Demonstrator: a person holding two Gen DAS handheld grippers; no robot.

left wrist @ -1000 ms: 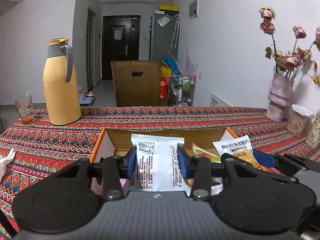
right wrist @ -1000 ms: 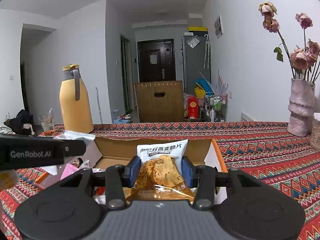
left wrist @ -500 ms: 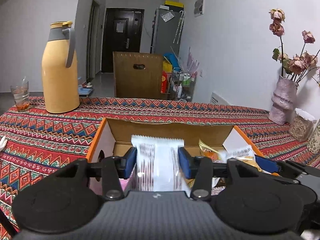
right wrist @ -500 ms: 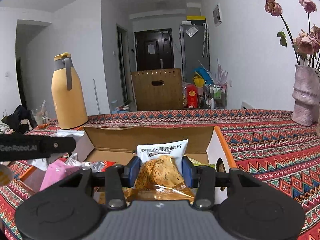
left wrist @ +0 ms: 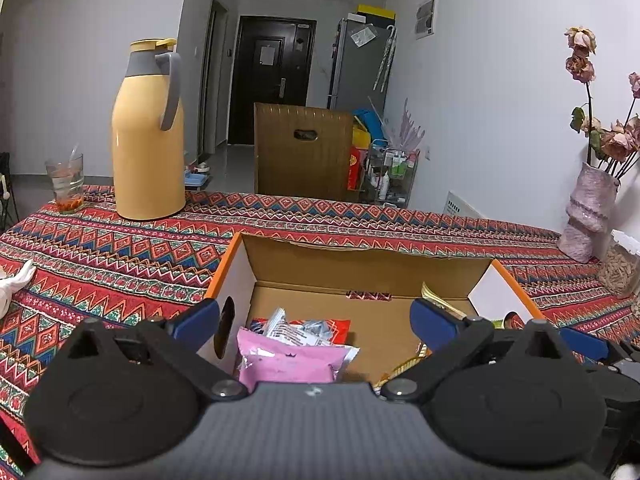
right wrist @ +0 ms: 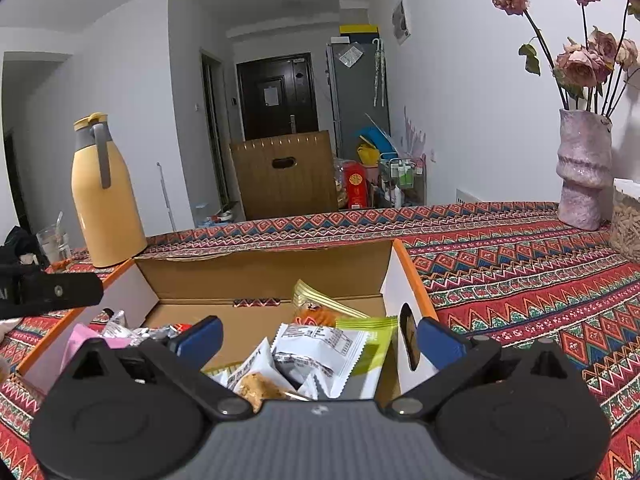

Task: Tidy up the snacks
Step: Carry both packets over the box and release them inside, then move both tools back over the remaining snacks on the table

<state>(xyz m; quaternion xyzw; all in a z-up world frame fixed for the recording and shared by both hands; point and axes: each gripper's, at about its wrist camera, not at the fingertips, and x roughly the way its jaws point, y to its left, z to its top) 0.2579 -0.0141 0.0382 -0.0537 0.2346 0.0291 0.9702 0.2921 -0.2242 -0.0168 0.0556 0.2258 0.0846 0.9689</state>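
Note:
An open cardboard box with orange edges sits on the patterned tablecloth; it also shows in the right wrist view. My left gripper is open and empty over the box's left part, above a pink snack pack and a silver pack. My right gripper is open and empty over the box's right part, above a white oat-crisp pack, a white and green pack and a gold pack.
A yellow thermos jug and a glass stand at the back left. A pink vase with dried roses and a jar stand at the right. A brown chair back is behind the table.
Both grippers have opened. The left let go of the white pack and the right let go of the oat-crisp pack; both packs now lie in the box.

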